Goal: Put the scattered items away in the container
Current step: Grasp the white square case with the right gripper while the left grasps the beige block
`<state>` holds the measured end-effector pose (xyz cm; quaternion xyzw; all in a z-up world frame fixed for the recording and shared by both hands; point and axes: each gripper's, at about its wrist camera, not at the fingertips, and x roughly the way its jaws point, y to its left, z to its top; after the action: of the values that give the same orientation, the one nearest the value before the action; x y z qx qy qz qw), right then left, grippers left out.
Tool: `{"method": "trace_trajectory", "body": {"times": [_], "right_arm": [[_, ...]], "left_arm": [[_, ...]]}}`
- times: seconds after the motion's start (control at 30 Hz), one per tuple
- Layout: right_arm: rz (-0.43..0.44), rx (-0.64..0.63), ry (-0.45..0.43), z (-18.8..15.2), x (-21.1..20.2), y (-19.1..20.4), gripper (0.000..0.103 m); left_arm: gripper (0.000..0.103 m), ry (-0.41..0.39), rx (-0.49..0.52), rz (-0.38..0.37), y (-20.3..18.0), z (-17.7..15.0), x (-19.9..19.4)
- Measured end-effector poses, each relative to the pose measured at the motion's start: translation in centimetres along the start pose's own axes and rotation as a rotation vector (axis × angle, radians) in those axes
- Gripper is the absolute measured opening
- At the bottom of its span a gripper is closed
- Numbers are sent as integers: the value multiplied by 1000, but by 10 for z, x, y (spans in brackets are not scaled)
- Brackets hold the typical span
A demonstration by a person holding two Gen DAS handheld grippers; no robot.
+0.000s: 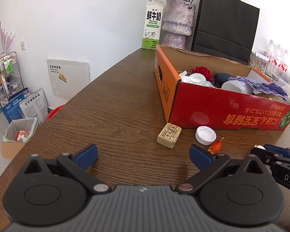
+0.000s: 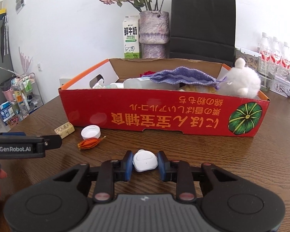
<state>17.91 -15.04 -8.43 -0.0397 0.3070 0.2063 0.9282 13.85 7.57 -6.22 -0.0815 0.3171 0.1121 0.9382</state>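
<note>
A red cardboard box (image 2: pixel 164 116) (image 1: pixel 232 114) on the wooden table holds a purple knitted cloth (image 2: pixel 181 76), a white plush toy (image 2: pixel 243 81) and other items. On the table in front of it lie a beige wrapped block (image 1: pixel 169 135) (image 2: pixel 64 130), a white cap (image 1: pixel 205 135) (image 2: pixel 90 131) and an orange dried flower (image 1: pixel 215 146) (image 2: pixel 89 143). My right gripper (image 2: pixel 145 164) is shut on a small white case (image 2: pixel 145 160), low over the table. My left gripper (image 1: pixel 143 154) stands open near the block, nothing between its fingers.
Behind the box stand a milk carton (image 1: pixel 152 24), a purple vase (image 1: pixel 177 22) with dried flowers and a black paper bag (image 1: pixel 225 25). Water bottles (image 2: pixel 273 52) sit at the back right. The table's left edge (image 1: pixel 54 116) drops to a lined bin (image 1: pixel 21 132) on the floor.
</note>
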Motion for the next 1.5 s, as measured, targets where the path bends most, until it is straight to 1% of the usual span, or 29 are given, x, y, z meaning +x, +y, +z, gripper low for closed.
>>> {"method": "trace_trajectory", "body": {"times": [0.3,0.4,0.5,0.57,0.6,0.63,0.67,0.73,0.77,0.8,0.83,0.87,0.9,0.93,1.03,1.13,1.27,1.5], "right_arm": [[-12,31,-4,-1,0,-4,26],[-9,32,-4,-1,1,-4,26],[-6,34,-5,0,0,-5,26],[-3,34,-5,0,1,-5,26],[-2,34,-5,0,1,-5,26],[-1,33,-5,0,0,-5,26],[0,32,-6,0,0,-4,26],[1,30,-9,0,0,-4,26],[2,29,-10,0,0,-3,26],[2,28,-11,0,0,-3,26],[2,28,-11,0,0,-3,26],[3,28,-12,0,0,-3,26],[3,27,-11,0,0,-3,26],[2,27,-12,0,0,-3,26],[3,27,-18,0,-1,-3,26],[7,24,-24,0,-3,-2,26],[12,20,-40,0,-5,-2,26],[19,-1,-89,-1,-13,1,26]], "left_arm": [[103,-26,60,10,-9,5,3],[99,-29,81,14,-13,10,6],[92,-20,97,20,-16,15,12],[86,-6,98,19,-17,17,17],[80,3,95,11,-17,18,19],[78,11,92,4,-17,18,21],[77,11,95,6,-18,18,21],[70,6,107,5,-19,17,21],[69,5,113,3,-20,17,22],[65,1,121,0,-22,17,22],[56,-4,131,-7,-24,17,21],[50,-10,145,-19,-26,16,20],[35,-15,161,-30,-29,15,19],[22,-19,178,-40,-32,14,18],[22,-28,214,-24,-39,11,15],[22,-31,187,-33,-37,10,12],[22,-58,153,-24,-32,10,6],[22,-88,104,-42,-24,10,-8]]}}
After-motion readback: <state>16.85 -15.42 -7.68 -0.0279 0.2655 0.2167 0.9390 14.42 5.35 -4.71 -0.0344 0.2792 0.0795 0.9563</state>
